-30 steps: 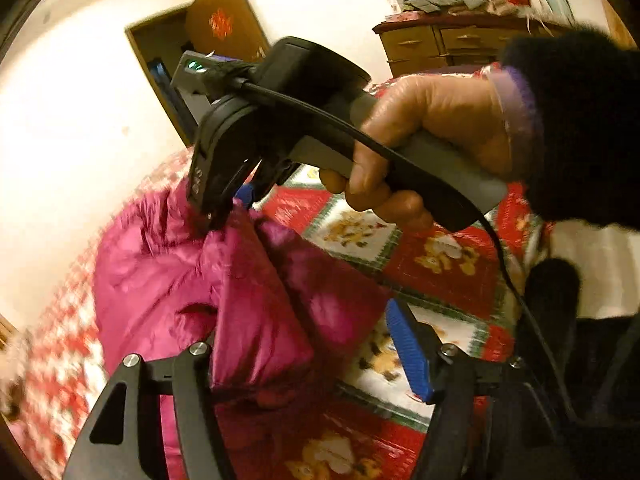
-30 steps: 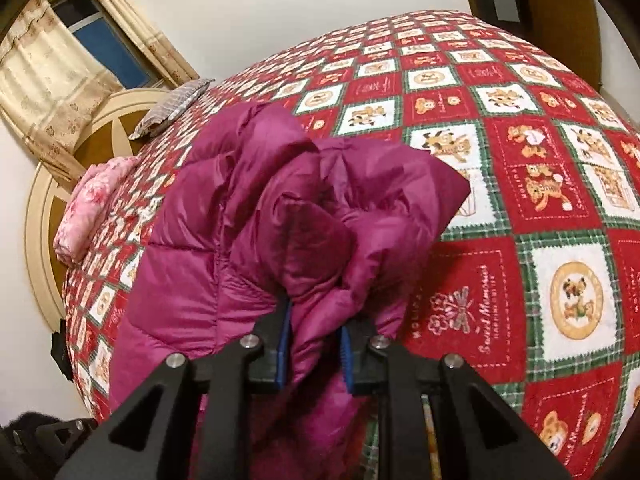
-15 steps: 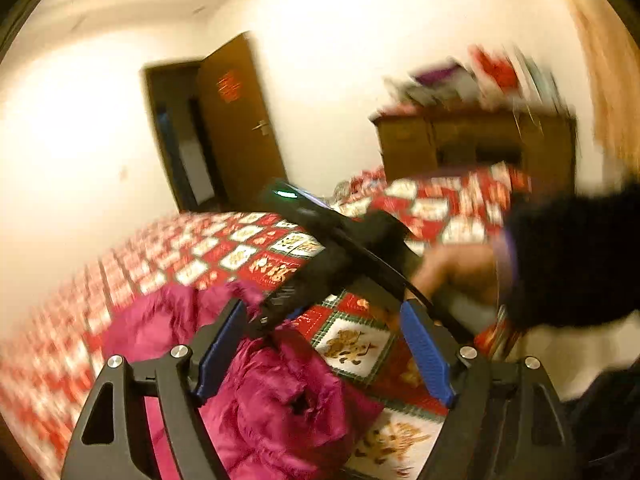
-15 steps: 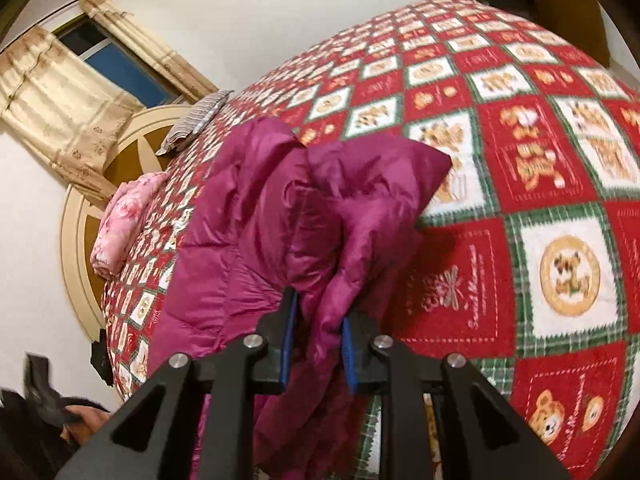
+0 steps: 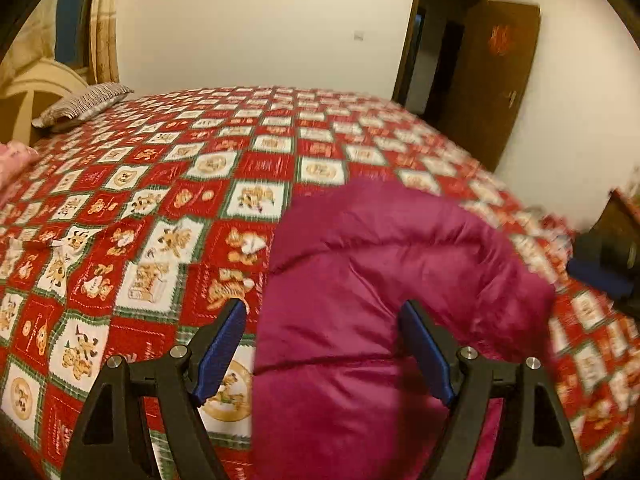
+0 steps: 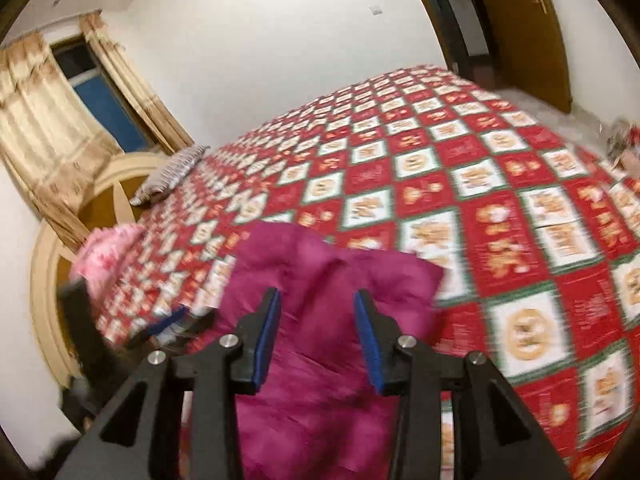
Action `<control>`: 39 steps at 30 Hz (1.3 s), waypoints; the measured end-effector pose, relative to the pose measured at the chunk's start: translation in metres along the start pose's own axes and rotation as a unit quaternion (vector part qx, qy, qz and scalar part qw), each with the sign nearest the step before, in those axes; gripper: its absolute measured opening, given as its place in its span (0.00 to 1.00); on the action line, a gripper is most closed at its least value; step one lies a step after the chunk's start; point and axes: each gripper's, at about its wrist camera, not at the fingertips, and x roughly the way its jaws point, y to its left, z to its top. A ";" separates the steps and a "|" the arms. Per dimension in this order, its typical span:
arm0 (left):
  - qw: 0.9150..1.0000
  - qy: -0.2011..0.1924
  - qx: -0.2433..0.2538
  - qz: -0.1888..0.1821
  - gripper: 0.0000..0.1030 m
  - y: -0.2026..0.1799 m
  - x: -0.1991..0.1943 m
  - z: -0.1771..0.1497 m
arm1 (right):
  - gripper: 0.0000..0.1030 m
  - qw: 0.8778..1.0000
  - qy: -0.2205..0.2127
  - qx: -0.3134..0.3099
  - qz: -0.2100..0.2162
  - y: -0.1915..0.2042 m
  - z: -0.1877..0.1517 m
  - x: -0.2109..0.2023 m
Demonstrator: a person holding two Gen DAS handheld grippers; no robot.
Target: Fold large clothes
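Now both tongs gape over the magenta jacket (image 5: 384, 280), right tongs (image 6: 316, 312) opening; bedspread (image 5: 160, 184) bare beyond.

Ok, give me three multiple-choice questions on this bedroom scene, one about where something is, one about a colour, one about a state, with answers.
1. Where does the jacket lie?
A. on the bedspread
B. on the floor
C. over the door

2. What colour is the jacket?
A. grey
B. magenta
C. yellow

3. How is the right hand-held gripper?
A. clamped on the pillow
B. clamped on the curtain
C. jaws apart, gripping nothing

Answers: 1 A, the jacket rests on the red patterned bedspread. 2 B, its puffy fabric is magenta in both views. 3 C, the jaws are opening, with the jacket seen in the gap but touching neither pad.
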 end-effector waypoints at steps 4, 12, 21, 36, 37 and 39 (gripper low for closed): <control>0.998 -0.009 0.040 0.041 0.78 -0.014 0.011 -0.004 | 0.41 0.997 0.008 0.072 -0.020 -0.006 -0.007 0.044; 0.999 0.039 0.025 0.014 0.78 0.000 0.032 0.017 | 0.37 0.992 0.007 0.019 -0.128 -0.037 -0.040 0.077; 0.995 0.090 0.030 0.035 0.89 -0.007 0.079 0.035 | 0.38 0.986 0.022 -0.049 -0.157 -0.042 -0.048 0.104; 0.992 0.113 -0.048 0.000 1.00 0.013 0.120 0.022 | 0.39 0.984 0.041 -0.080 -0.157 -0.046 -0.043 0.126; 0.993 0.112 -0.047 0.000 1.00 0.013 0.119 0.021 | 0.39 0.983 0.042 -0.083 -0.159 -0.044 -0.043 0.127; 0.993 0.110 -0.043 0.003 1.00 0.012 0.119 0.021 | 0.39 0.981 0.046 -0.089 -0.164 -0.042 -0.043 0.126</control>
